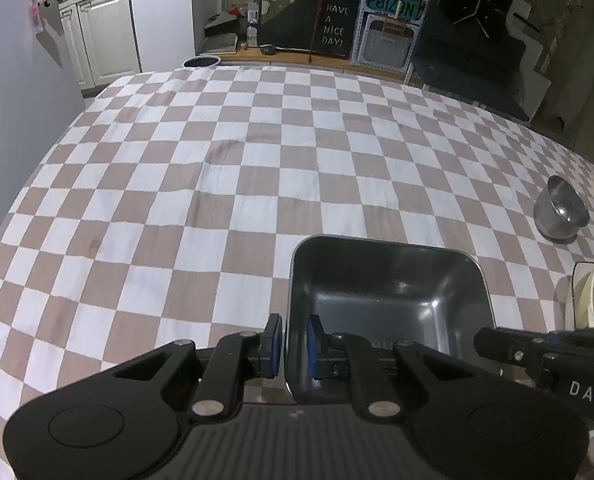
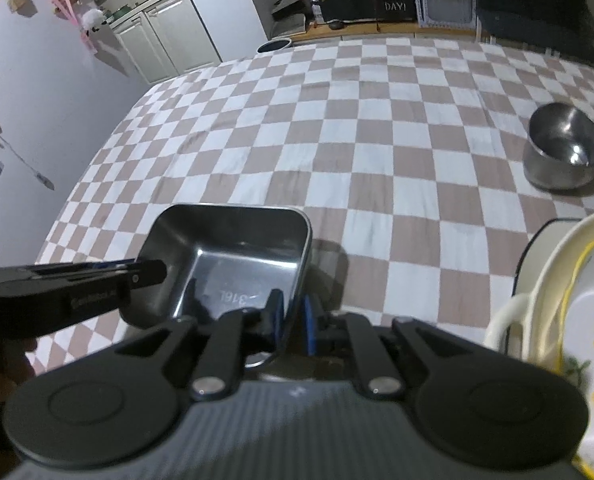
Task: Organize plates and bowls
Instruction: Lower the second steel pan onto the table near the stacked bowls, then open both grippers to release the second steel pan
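Left wrist: both tongs [image 1: 294, 346] [image 2: 294, 326] clamp the square steel tray [image 1: 389, 292].

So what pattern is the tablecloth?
The tablecloth is a brown-and-white checkerboard, clearest in the left wrist view.

A wide surface covered by a checkered cloth [image 1: 225, 184] of pale brown and white squares, lightly creased near its middle, carries everything. In the left wrist view a square steel tray [image 1: 389, 300] rests on it at about 5 o'clock, a round steel bowl [image 1: 561, 210] sits well apart at 3 o'clock, and a cream dish rack [image 1: 589, 300] stands at the edge around 4 o'clock.
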`<move>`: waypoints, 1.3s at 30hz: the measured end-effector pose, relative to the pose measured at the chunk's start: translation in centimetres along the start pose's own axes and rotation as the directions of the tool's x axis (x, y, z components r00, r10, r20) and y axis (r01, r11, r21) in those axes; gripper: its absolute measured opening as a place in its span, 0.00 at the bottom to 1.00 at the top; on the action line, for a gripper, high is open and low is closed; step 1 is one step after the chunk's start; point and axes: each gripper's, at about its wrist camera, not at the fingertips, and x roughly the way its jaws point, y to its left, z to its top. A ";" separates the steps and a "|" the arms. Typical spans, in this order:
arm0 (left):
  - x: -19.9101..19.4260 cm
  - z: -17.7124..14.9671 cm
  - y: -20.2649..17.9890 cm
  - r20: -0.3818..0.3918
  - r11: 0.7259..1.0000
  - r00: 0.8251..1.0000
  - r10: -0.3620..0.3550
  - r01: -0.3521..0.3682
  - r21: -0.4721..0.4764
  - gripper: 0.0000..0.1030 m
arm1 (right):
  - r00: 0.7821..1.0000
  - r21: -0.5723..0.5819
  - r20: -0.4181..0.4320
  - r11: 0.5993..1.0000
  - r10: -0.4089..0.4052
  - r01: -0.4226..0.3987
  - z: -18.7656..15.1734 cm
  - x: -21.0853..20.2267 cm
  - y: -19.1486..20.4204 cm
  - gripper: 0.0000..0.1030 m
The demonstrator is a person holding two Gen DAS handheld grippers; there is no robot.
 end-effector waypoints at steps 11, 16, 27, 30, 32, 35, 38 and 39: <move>-0.1 -0.2 0.0 -0.019 1.000 1.000 -0.023 0.023 0.005 0.14 | 1.000 0.025 -0.015 1.000 0.016 -0.016 -0.2 1.4 -0.7 0.22; -0.3 -0.2 0.1 -0.035 0.999 0.999 -0.035 0.035 -0.001 0.17 | 1.000 0.026 0.009 1.000 0.015 -0.015 -0.3 1.3 -0.5 0.22; -3.6 -0.2 -0.2 0.022 0.997 0.997 -0.073 0.072 0.016 0.72 | 0.995 -0.079 0.093 0.997 0.022 -0.015 -0.5 -1.4 1.0 0.64; -4.7 -0.2 -0.1 0.046 0.997 0.996 -0.081 0.080 0.018 0.83 | 0.991 -0.106 0.129 0.994 0.025 -0.011 -0.5 -3.1 1.0 0.78; -5.3 -0.2 0.0 0.058 0.997 0.995 -0.078 0.078 0.014 0.90 | 0.987 -0.119 0.161 0.993 0.025 -0.006 -0.4 -4.2 0.6 0.87; -6.2 -0.1 -0.2 0.072 0.995 0.992 -0.101 0.101 0.004 0.98 | 0.975 -0.132 0.221 0.991 0.024 0.006 -0.3 -5.8 -0.2 0.95; -7.1 0.1 -1.0 0.105 0.992 0.986 -0.128 0.129 -0.003 1.00 | 0.960 -0.136 0.280 0.991 0.026 0.013 0.0 -7.4 -1.7 1.00; -7.3 0.1 -1.4 0.115 0.990 0.984 -0.138 0.139 -0.004 1.00 | 0.953 -0.134 0.301 0.991 0.020 0.021 0.1 -8.0 -2.3 1.00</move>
